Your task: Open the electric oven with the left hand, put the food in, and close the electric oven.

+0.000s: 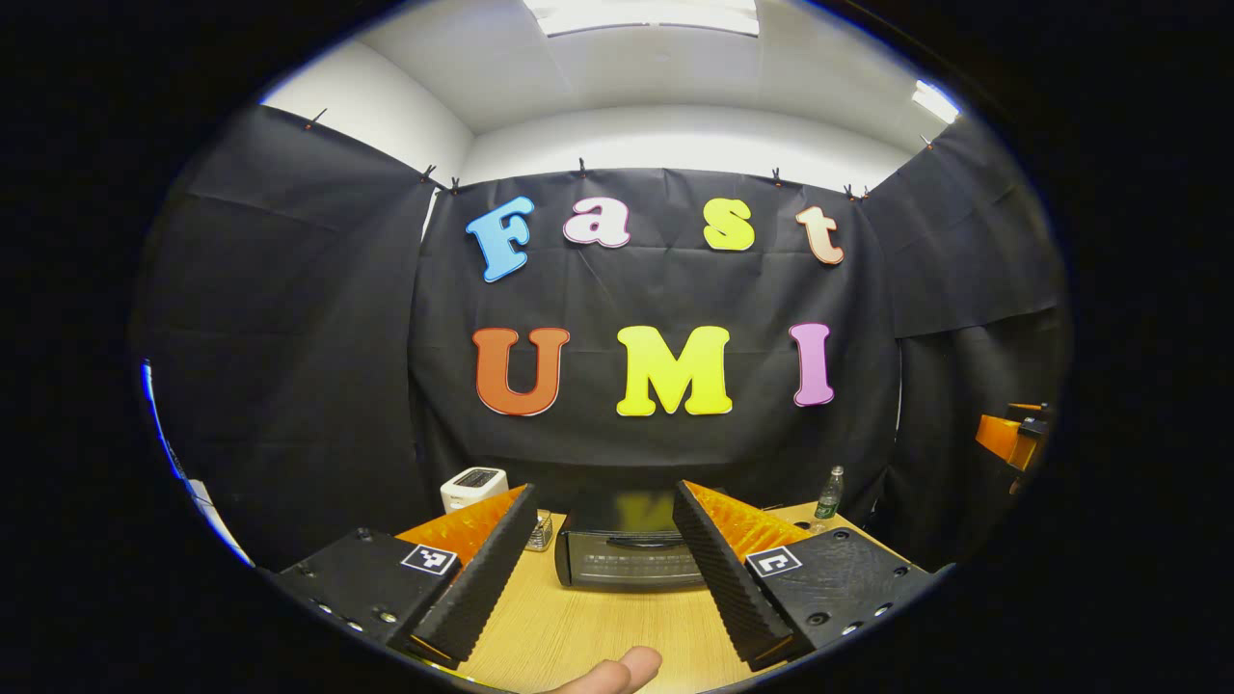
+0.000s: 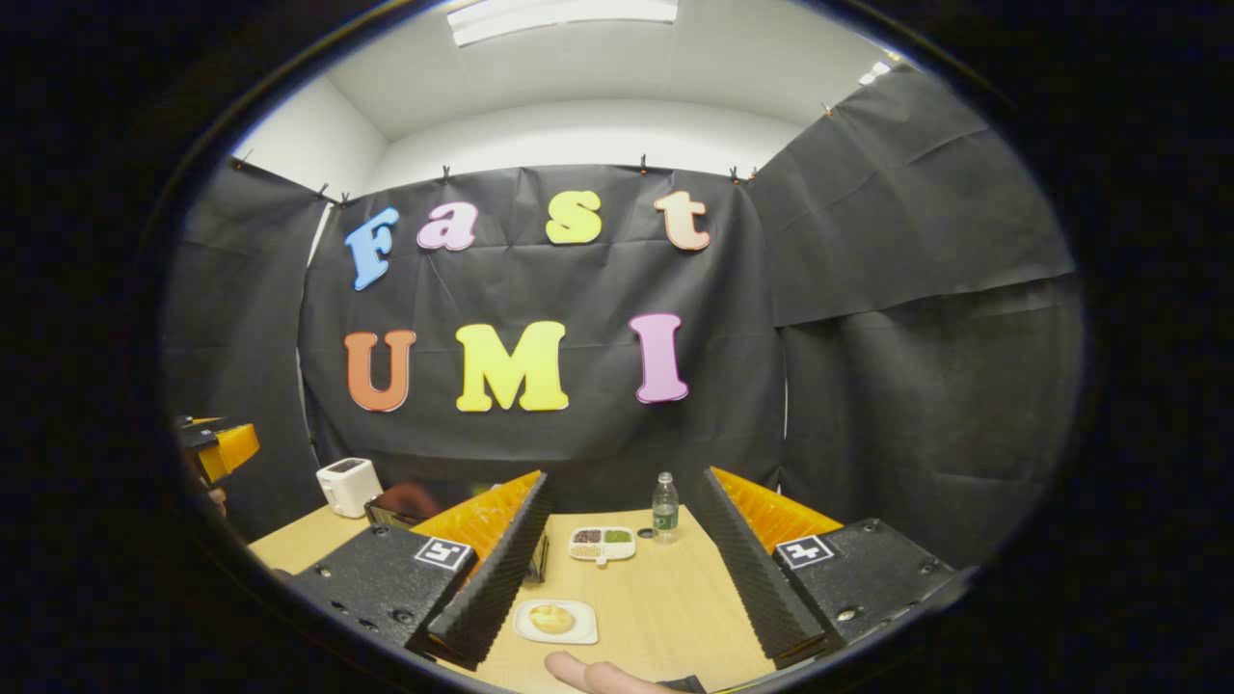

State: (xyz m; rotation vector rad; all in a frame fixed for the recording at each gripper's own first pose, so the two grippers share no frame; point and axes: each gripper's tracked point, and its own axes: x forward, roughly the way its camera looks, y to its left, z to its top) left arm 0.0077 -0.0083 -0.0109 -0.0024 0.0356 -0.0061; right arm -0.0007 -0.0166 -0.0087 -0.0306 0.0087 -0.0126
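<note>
Your left gripper (image 1: 603,569) is hanging with its jaws spread wide and gripping nothing, framing the electric oven (image 1: 627,554) straight ahead on the wooden surface (image 1: 578,636); the oven is sitting with its long axis crosswise to you, door shut and handle facing you. A white toaster (image 1: 473,487) is standing to its left, a bottle (image 1: 828,496) to its right. Your right gripper (image 2: 627,578) is also holding its jaws wide and empty, above a white plate (image 2: 555,622) carrying the food (image 2: 551,617) near the surface's front edge. Beyond it a divided dish (image 2: 602,544) is lying just beside the bottle (image 2: 664,508), with bare wood between. No label is reading clearly.
</note>
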